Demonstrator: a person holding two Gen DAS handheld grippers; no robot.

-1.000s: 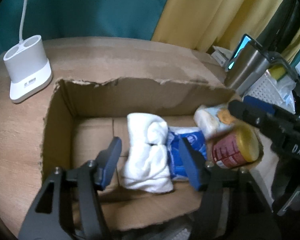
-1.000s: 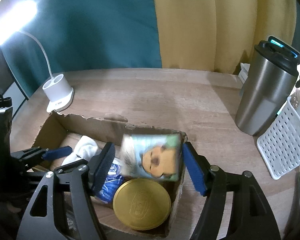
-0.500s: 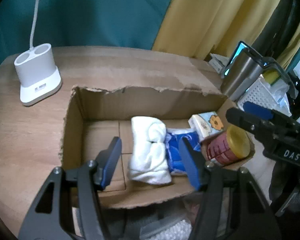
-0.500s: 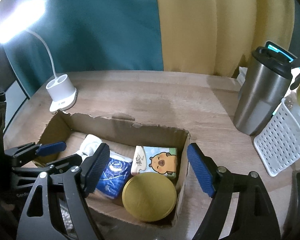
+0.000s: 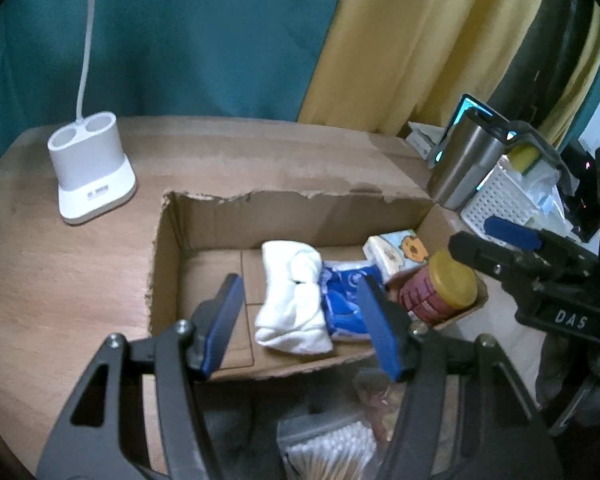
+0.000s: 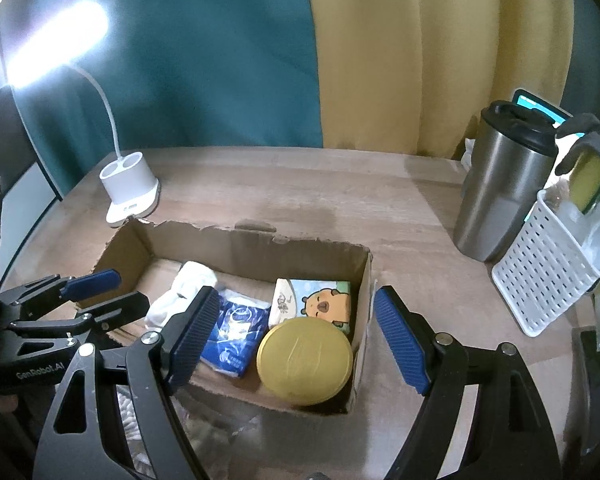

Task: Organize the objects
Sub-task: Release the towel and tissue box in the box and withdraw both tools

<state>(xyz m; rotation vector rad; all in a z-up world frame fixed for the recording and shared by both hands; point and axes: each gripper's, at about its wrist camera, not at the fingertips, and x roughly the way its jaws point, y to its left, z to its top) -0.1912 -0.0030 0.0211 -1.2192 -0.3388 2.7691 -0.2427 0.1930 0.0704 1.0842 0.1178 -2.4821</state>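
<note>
Where the torn brown cardboard box (image 6: 236,240) sits on the wooden worktop (image 6: 300,184), four things lie packed along its right half. A rolled white cloth (image 5: 292,304) lies nearest the middle, touching a blue-and-white soft packet (image 5: 342,300) beside it. Next comes a small tissue pack printed with a cartoon capybara (image 6: 314,304), and in front of it, against the right wall, a dark red tin with a gold lid (image 6: 304,360) lies tipped on its side. The left half of the box floor is bare cardboard.

Above the near edge of the box, the left claw (image 5: 302,328) hangs with its blue pads apart and nothing between them; the cloth and the packet lie below it, untouched. The right claw (image 6: 292,336) stands wider, its jaws spread over the tin and the box's right wall, gripping nothing.

Behind the box on the left stands a white lamp base with two round wells (image 6: 130,188), its thin neck curving up to a lit bar. To the right stand a steel tumbler with a black lid (image 6: 496,188) and a white perforated plastic basket (image 6: 544,276), holding a yellow sponge (image 6: 588,180).
</note>
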